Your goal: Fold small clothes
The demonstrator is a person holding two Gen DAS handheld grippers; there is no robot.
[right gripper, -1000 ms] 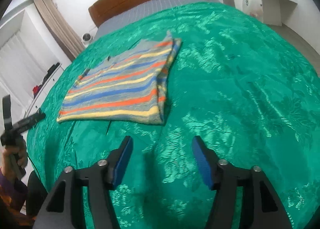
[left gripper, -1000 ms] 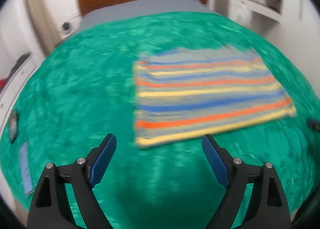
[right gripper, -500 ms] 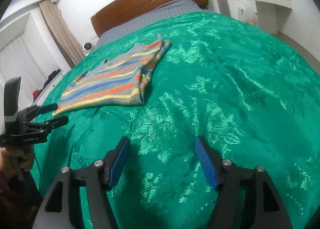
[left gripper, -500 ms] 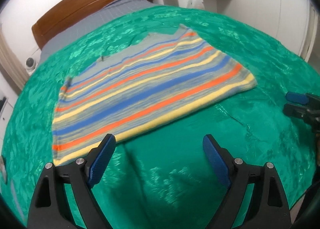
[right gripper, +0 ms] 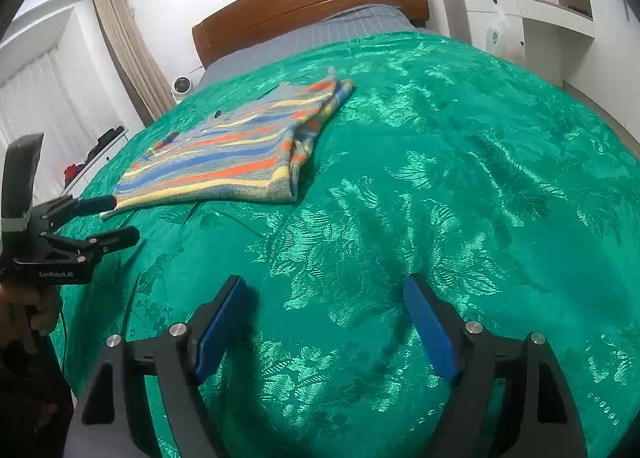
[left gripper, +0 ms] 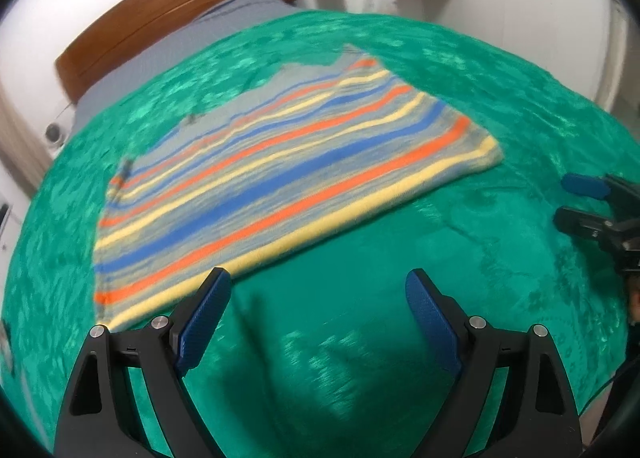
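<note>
Your left claw (left gripper: 318, 300) is spread wide with nothing between its blue pads, and it has swung across the bed since a second ago: the striped garment (left gripper: 288, 178), then off to the upper right of its view, now lies just ahead, with the near left corner of the yellow hem right beside the left pad. Your right claw (right gripper: 326, 316) is also empty and its jaws are opening, with only green bedspread (right gripper: 460, 178) beneath them; it has barely shifted and sits well apart from the garment's folded right edge (right gripper: 294, 170). That suggests you are lining up for another fold: the left side looks ready to take the hem corner, while the right still needs to travel over to its own corner. The garment lies flat and already doubled over once, on the left-hand half of the bedspread toward the wooden headboard (right gripper: 312, 6). Nothing lies on the cloth between either claw and the garment, so the path is free. A white shelf unit (right gripper: 520, 18) stands beyond the bed on the right, curtains (right gripper: 128, 54) hang on the left, and a small round white device (right gripper: 182, 86) sits beside the headboard, all well clear. The slippery-looking bedspread may bunch if you dig under the hem.
</note>
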